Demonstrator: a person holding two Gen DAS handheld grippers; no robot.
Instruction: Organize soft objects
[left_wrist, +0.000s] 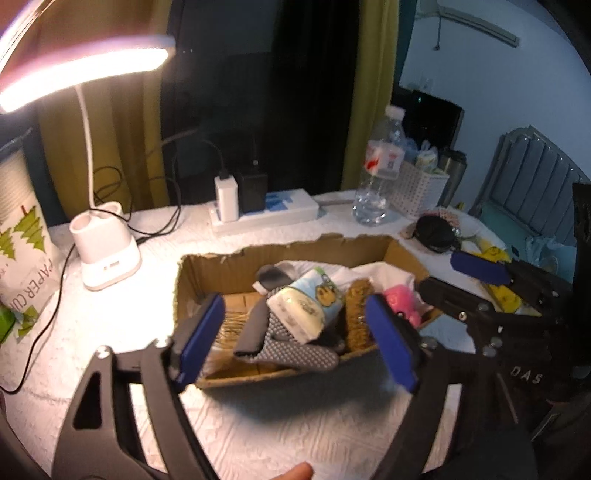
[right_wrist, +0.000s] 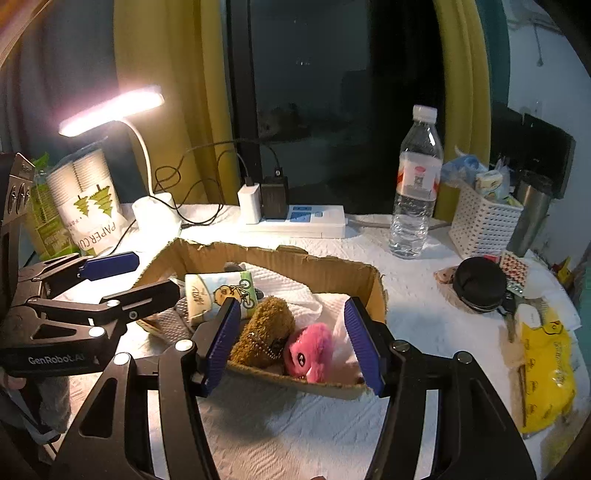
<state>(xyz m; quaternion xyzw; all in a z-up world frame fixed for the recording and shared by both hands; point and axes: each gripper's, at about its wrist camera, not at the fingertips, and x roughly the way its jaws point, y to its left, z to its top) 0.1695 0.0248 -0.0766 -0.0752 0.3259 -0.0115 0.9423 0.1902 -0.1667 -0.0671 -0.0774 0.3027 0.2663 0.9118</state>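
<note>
Evidently most of the soft goods sit in the cardboard box (right_wrist: 325, 267) at table centre. Pink plush toy (right_wrist: 308, 350) lies at the box's 5 o'clock corner, touching the brown plush toy (right_wrist: 264, 332) at its 9 o'clock side; both rest against a white cloth (right_wrist: 295, 291). Tissue pack (right_wrist: 218, 291) with the bicycle print lies toward 10 o'clock of the brown plush, propped on grey mesh fabric (left_wrist: 295, 343).

Handling, as judged: plush toys light, squashy, fuzzy enough not to slip; take them across the body's middle, not by the bead chain on the brown one. Tissue pack light, film wrapper slick and yielding; grip across its short sides. Mesh fabric limp; pinch a fold, expect it to drag neighbours.

Right gripper (right_wrist: 291, 347): jaws spread, nothing pinched, framing the two plush toys from above the near wall. Left gripper (left_wrist: 299, 339): jaws wide, nothing held, framing tissue pack and mesh.

Outward: yellow plastic packet (right_wrist: 546, 373) at 3 o'clock on the tablecloth (right_wrist: 295, 435), still outside the box; black round pouch (right_wrist: 478, 282) at 2 o'clock; water bottle (right_wrist: 417, 184) at 1 o'clock; power strip (right_wrist: 303, 219) at 12; desk lamp (right_wrist: 110, 110) at 10.
</note>
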